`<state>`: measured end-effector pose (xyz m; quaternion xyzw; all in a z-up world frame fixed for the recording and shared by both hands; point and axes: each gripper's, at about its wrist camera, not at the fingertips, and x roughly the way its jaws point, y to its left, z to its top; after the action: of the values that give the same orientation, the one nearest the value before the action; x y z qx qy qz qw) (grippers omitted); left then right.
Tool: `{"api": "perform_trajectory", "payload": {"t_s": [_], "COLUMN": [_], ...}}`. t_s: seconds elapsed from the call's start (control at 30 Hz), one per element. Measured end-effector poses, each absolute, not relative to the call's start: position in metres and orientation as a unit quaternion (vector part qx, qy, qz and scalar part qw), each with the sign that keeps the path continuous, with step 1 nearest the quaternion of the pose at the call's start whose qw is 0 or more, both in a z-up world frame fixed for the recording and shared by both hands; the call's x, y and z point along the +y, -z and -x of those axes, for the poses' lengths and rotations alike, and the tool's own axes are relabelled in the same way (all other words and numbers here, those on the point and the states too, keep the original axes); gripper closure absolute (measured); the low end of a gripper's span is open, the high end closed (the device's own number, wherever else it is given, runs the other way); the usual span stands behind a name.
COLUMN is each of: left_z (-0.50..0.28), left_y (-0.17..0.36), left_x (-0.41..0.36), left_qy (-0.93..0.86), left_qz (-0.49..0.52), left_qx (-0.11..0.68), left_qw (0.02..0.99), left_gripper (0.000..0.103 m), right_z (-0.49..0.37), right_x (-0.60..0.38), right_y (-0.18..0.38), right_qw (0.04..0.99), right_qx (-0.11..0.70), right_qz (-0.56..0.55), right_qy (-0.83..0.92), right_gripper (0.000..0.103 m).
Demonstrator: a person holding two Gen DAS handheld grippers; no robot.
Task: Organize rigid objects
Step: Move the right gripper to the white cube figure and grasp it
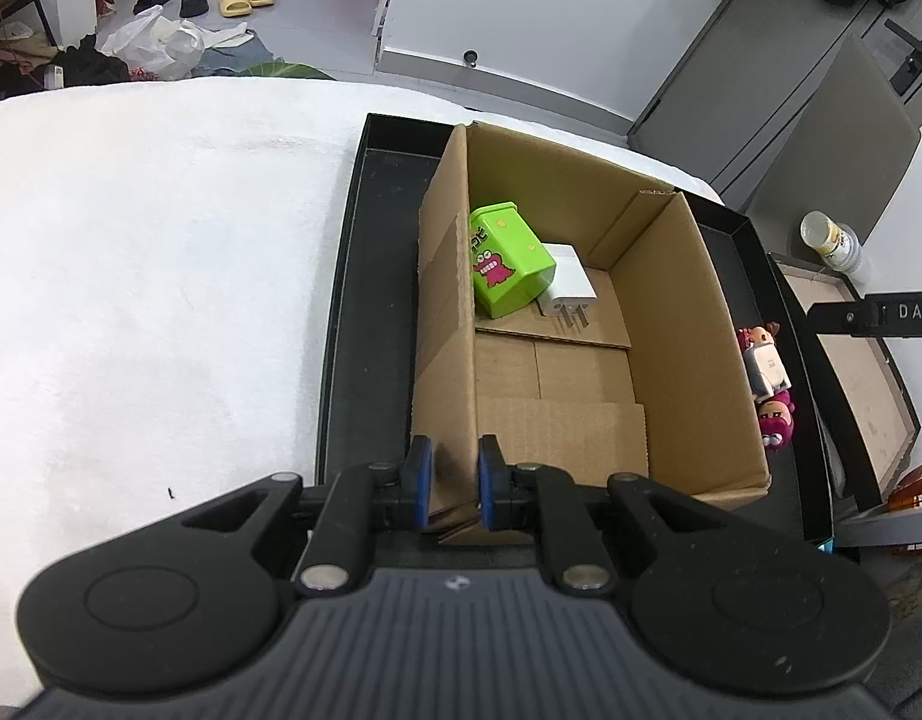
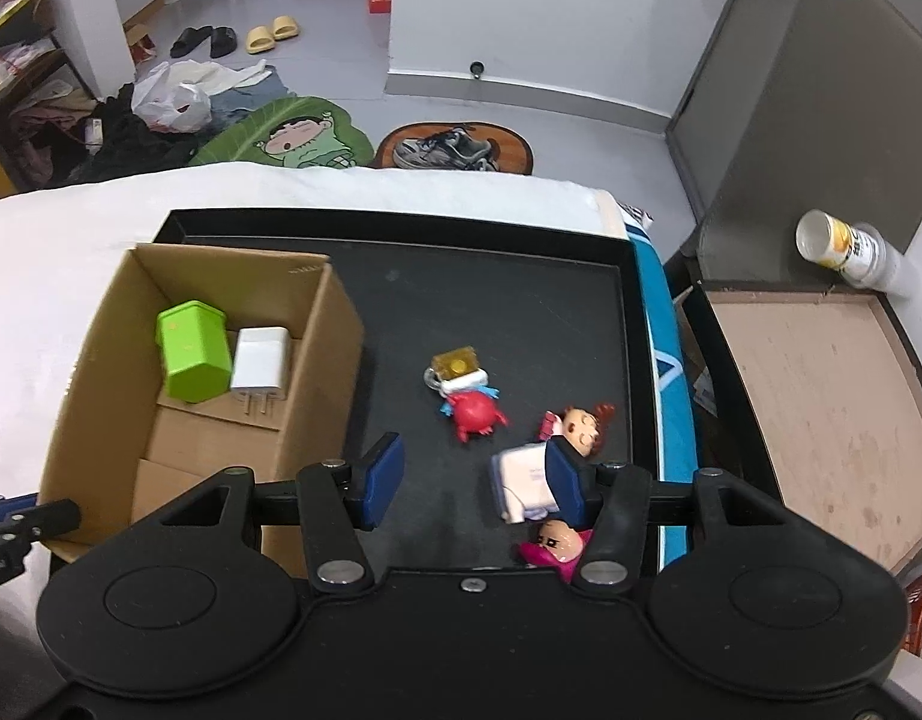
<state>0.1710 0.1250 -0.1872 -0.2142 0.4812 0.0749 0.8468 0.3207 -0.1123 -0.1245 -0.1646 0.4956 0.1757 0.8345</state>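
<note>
An open cardboard box (image 1: 670, 324) stands at the left of a black tray (image 2: 520, 300). Inside it lie a green cartoon box (image 1: 508, 264) and a white plug charger (image 1: 568, 285), touching each other. My left gripper (image 1: 456, 480) is shut on the near end of the box's left wall. On the tray floor right of the box lie a red crab toy (image 2: 475, 411) with a yellow block (image 2: 455, 363), a small white charger (image 2: 523, 480), a doll figure (image 2: 583, 429) and a pink figure (image 2: 556, 543). My right gripper (image 2: 472, 477) hangs open above the tray with nothing between its fingers; the small white charger sits under its right finger.
The tray rests on a white cloth (image 1: 161, 270). A blue and white item (image 2: 664, 372) lies along the tray's right edge. Beyond it are a brown framed board (image 2: 820, 408) and a toppled white canister (image 2: 844, 249). Shoes, bags and a mat lie on the floor behind.
</note>
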Motion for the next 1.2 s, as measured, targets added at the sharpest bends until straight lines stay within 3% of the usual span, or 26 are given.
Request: {"api": "perform_trajectory", "payload": {"t_s": [0.73, 1.2], "left_z": [-0.179, -0.185], "left_y": [0.191, 0.198], "left_x": [0.121, 0.123], "left_qy": [-0.073, -0.082], "left_qz": [0.195, 0.201], "left_qx": [0.497, 0.504], "left_qw": [0.843, 0.836], "left_gripper": [0.089, 0.089], "right_z": [-0.359, -0.362], "right_x": [-0.153, -0.143], "right_y": [0.191, 0.213], "right_qw": [0.814, 0.799], "right_qx": [0.548, 0.56], "right_qz": [0.114, 0.147], "right_qy": [-0.152, -0.161], "right_gripper": [0.05, 0.054]}}
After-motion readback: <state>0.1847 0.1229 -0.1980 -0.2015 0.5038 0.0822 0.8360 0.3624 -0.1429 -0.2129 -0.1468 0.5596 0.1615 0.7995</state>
